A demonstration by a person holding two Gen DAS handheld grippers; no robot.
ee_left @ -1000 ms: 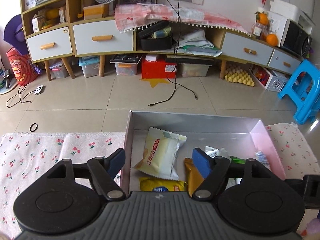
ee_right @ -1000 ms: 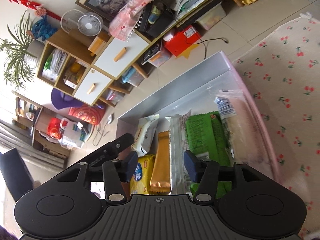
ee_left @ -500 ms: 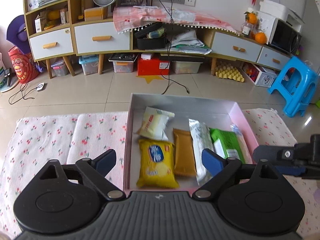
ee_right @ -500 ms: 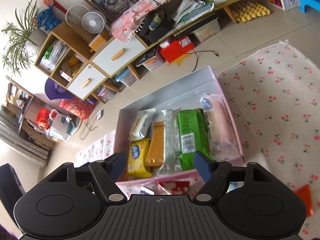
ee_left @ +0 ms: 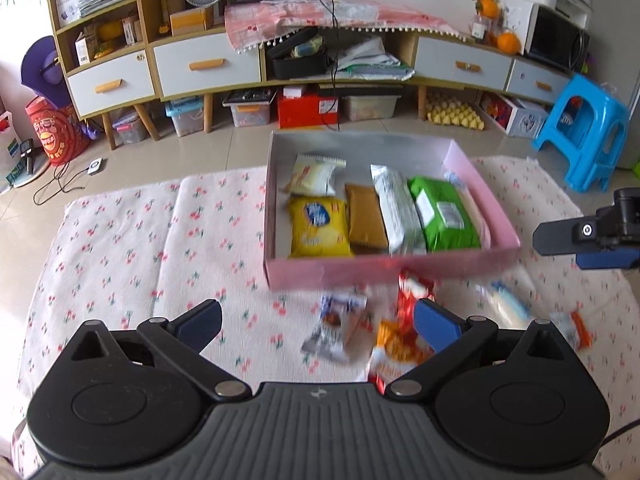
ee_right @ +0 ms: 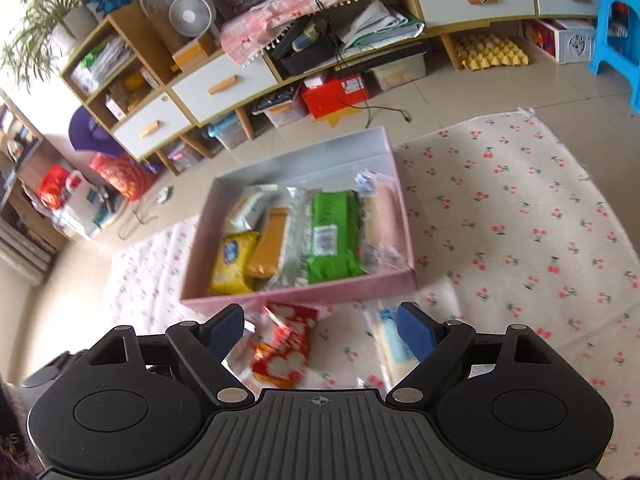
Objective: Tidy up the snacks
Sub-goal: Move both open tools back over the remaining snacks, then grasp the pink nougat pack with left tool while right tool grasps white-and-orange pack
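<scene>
A pink box (ee_left: 384,270) (ee_right: 296,294) on the cherry-print cloth holds a row of snacks: a yellow pack (ee_left: 318,226), a brown bar (ee_left: 365,218), a white pack (ee_left: 394,210), a green pack (ee_left: 442,212) (ee_right: 330,236) and a cream pack (ee_left: 314,174) behind. Loose snacks lie in front of the box: a red-and-white bag (ee_left: 404,328) (ee_right: 286,346), a silver-blue wrapper (ee_left: 334,330) and a pale blue-white pack (ee_left: 506,306) (ee_right: 394,344). My left gripper (ee_left: 318,326) is open and empty above the loose snacks. My right gripper (ee_right: 320,328) is open and empty, also seen at the right edge of the left wrist view (ee_left: 588,236).
The cherry-print cloth (ee_left: 160,248) covers the floor around the box. A small orange-and-white wrapper (ee_left: 572,330) lies at the right. A blue stool (ee_left: 584,128) stands at the far right. Low cabinets (ee_left: 208,66) with storage bins line the back wall.
Both grippers have pulled back and up from inside the box, and their fingers have opened wider. The loose snacks in front of the box have come into view.
</scene>
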